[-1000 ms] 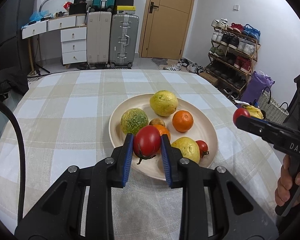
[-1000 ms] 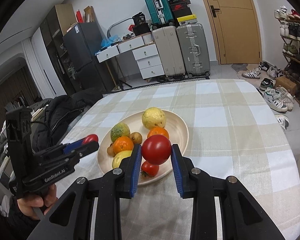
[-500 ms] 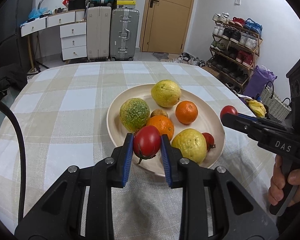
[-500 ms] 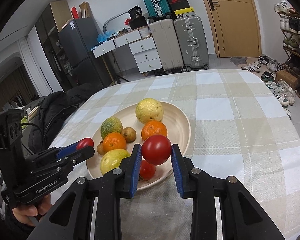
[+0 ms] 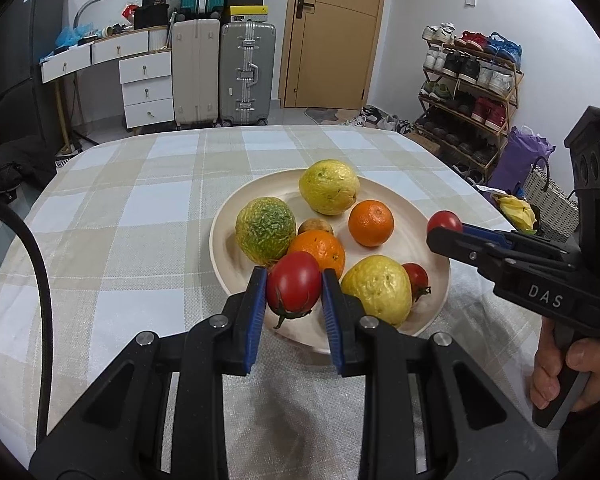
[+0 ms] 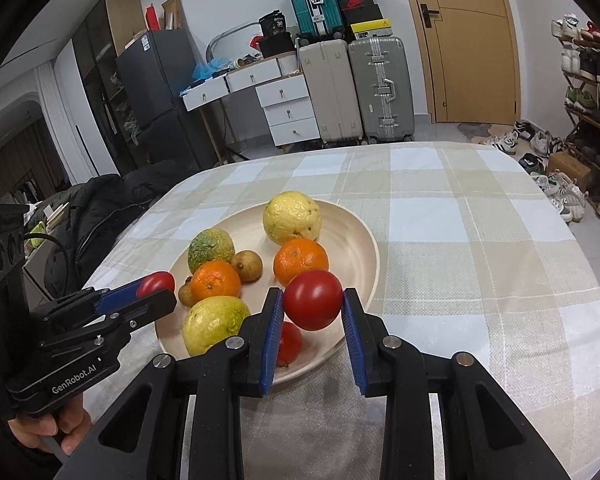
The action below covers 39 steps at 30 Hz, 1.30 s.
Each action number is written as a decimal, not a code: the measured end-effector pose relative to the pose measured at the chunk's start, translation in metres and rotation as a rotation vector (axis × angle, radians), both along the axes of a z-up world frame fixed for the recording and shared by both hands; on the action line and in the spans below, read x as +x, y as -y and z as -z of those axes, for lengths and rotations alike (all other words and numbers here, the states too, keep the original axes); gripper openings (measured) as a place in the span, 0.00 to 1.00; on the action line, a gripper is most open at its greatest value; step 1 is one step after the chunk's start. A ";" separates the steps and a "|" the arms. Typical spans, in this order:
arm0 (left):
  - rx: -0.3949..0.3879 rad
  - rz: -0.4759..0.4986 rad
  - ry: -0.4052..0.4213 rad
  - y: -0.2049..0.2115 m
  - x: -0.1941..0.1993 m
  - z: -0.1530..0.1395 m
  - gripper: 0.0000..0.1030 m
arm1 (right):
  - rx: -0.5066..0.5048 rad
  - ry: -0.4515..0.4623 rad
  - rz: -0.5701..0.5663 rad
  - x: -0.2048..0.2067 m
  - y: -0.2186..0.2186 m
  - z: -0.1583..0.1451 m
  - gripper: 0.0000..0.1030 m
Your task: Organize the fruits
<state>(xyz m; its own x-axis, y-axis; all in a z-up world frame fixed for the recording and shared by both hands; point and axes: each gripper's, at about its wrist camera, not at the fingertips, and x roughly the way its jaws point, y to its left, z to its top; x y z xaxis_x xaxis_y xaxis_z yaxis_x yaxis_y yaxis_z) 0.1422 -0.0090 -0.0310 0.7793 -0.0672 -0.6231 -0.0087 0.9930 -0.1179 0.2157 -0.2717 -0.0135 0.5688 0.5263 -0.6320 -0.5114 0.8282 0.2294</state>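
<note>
My left gripper (image 5: 294, 276) is shut on a red tomato (image 5: 294, 292) with a green stem, held over the near rim of a cream plate (image 5: 438, 264). My right gripper (image 6: 313, 294) is shut on a second red tomato (image 6: 313, 302), hanging over the plate's (image 6: 366, 240) near right part. The plate holds two yellow citrus fruits (image 5: 328, 187), a green-yellow bumpy fruit (image 5: 265, 229), two oranges (image 5: 371, 223), small brown fruits (image 6: 247, 266) and a small tomato (image 5: 417, 276). In the left wrist view, the right gripper (image 5: 444, 232) shows at the plate's right rim.
The plate sits on a round table with a checked cloth (image 5: 140, 208). A person's hand (image 5: 560, 372) grips the right tool's handle. Suitcases (image 5: 244, 72), white drawers (image 5: 146, 84) and a shoe rack (image 5: 468, 92) stand beyond the table. A dark jacket (image 6: 96, 216) lies left of it.
The right gripper has come lower and closer to the plate with its tomato. The plate looks slightly nearer in the left wrist view. Both tomatoes stay gripped.
</note>
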 end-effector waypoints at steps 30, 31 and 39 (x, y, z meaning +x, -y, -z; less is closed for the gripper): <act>-0.038 -0.066 0.053 -0.020 -0.019 -0.010 0.60 | 0.066 0.052 0.020 -0.011 0.021 -0.013 1.00; -0.041 -0.068 0.065 -0.021 -0.022 -0.011 0.67 | 0.068 0.067 0.019 -0.014 0.022 -0.015 1.00; -0.008 -0.060 0.129 -0.014 -0.049 -0.021 0.91 | 0.042 0.174 -0.024 -0.048 0.026 -0.028 1.00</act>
